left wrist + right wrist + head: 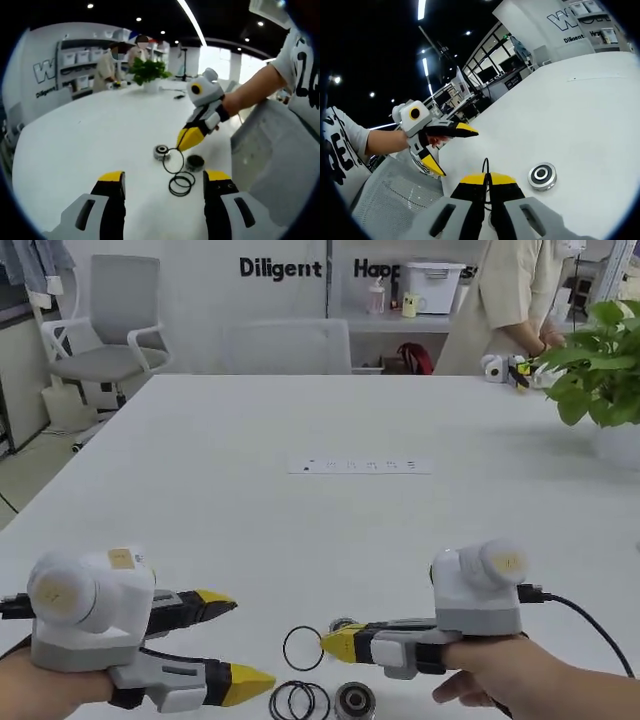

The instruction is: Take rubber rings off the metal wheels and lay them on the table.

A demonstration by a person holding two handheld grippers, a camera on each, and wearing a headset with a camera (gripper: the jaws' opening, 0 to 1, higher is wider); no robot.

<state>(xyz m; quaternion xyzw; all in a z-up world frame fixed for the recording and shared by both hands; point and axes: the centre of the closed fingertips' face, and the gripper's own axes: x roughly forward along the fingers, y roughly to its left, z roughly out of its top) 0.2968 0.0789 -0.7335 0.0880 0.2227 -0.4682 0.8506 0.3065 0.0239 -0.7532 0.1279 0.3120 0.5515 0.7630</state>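
Observation:
My right gripper [338, 643] is shut on a thin black rubber ring [303, 648] and holds it just above the white table [330, 420]. The ring [173, 161] hangs from its yellow tip [189, 139]; in the right gripper view it shows edge-on [485, 166] between the closed jaws [488, 181]. Two loose rings [298, 700] [181, 183] lie overlapped on the table. One metal wheel [355, 700] [195, 162] sits beside them, another [343, 624] [161, 151] [542, 176] just beyond the right gripper's tip. My left gripper [235, 642] [165, 180] [447, 145] stands open and empty, left of the rings.
A flush socket strip [360, 466] sits mid-table. A potted plant [600, 360] stands at the far right edge, with a person [510, 300] behind it. Grey chairs [115, 325] stand beyond the far side.

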